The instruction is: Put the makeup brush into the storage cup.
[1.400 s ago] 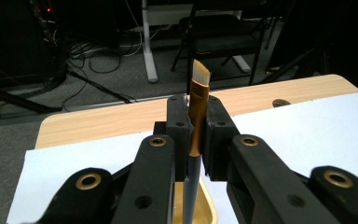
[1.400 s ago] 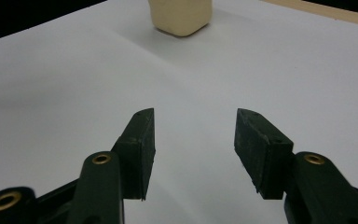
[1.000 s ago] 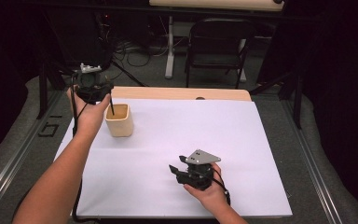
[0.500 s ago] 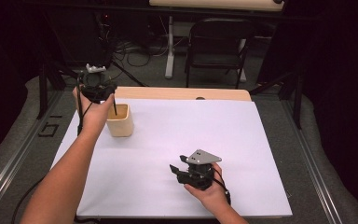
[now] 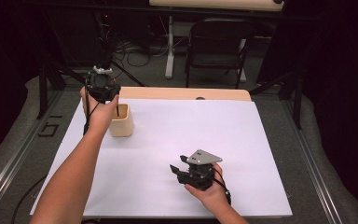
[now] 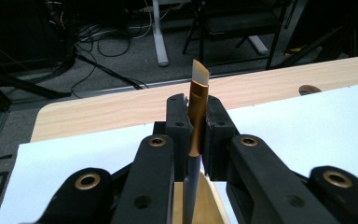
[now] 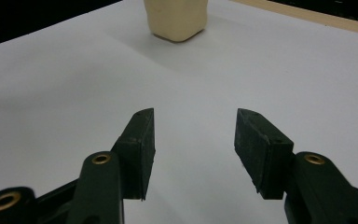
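Note:
My left gripper (image 5: 101, 88) is held over a beige cup (image 5: 121, 120) at the back left of the white sheet (image 5: 214, 126). It is shut on a paintbrush (image 6: 198, 93) with a gold ferrule, a pale angled tip and a dark handle. The handle (image 5: 117, 111) points down into the cup (image 6: 207, 205), whose rim lies below the jaws. My left gripper (image 6: 196, 112) clamps the ferrule between its pads. My right gripper (image 5: 179, 169) rests near the sheet's front middle. That right gripper (image 7: 193, 135) is open and holds nothing, facing the cup (image 7: 177, 16) farther off.
The white sheet covers a wooden table (image 5: 186, 93), with a bare wood strip along the far edge and a small hole (image 5: 199, 98) in it. Beyond the table stand a black folding chair (image 5: 219, 42) and floor cables (image 5: 135, 53).
My left hand has moved right and down with the brush, bringing the handle's lower end into the cup. The right gripper has stayed still.

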Action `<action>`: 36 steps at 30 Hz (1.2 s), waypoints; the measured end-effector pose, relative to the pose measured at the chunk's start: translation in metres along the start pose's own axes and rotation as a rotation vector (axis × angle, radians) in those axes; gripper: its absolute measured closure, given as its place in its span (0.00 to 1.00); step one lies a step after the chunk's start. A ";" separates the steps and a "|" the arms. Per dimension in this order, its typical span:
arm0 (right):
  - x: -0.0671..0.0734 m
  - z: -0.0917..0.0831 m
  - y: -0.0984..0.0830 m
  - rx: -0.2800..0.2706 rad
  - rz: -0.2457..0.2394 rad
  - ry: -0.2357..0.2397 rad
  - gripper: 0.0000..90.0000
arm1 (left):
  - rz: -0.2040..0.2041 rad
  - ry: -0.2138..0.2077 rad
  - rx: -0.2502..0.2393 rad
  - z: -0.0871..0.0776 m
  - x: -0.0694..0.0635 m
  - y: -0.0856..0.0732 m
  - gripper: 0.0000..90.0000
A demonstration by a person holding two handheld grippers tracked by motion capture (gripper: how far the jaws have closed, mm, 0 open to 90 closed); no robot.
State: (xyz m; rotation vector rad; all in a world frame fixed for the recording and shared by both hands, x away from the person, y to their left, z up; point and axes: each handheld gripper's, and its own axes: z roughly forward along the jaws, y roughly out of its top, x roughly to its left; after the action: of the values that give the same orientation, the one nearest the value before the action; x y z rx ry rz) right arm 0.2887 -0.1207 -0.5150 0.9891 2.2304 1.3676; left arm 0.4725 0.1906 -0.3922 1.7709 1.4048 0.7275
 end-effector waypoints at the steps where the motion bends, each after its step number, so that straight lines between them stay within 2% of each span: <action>1: 0.000 0.000 0.000 0.000 0.000 0.000 0.54 | 0.001 0.002 -0.001 0.001 0.000 -0.001 0.93; 14: -0.001 -0.001 -0.001 -0.006 0.005 -0.002 0.54 | -0.024 0.004 0.022 0.017 0.005 -0.010 0.93; 36: 0.000 -0.001 -0.002 -0.002 0.003 -0.004 0.54 | -0.050 -0.004 0.047 0.027 0.010 -0.036 0.93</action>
State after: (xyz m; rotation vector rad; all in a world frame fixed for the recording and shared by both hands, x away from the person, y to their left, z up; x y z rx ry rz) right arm 0.2878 -0.1219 -0.5163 0.9940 2.2246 1.3676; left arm 0.4771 0.1991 -0.4379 1.7658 1.4695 0.6695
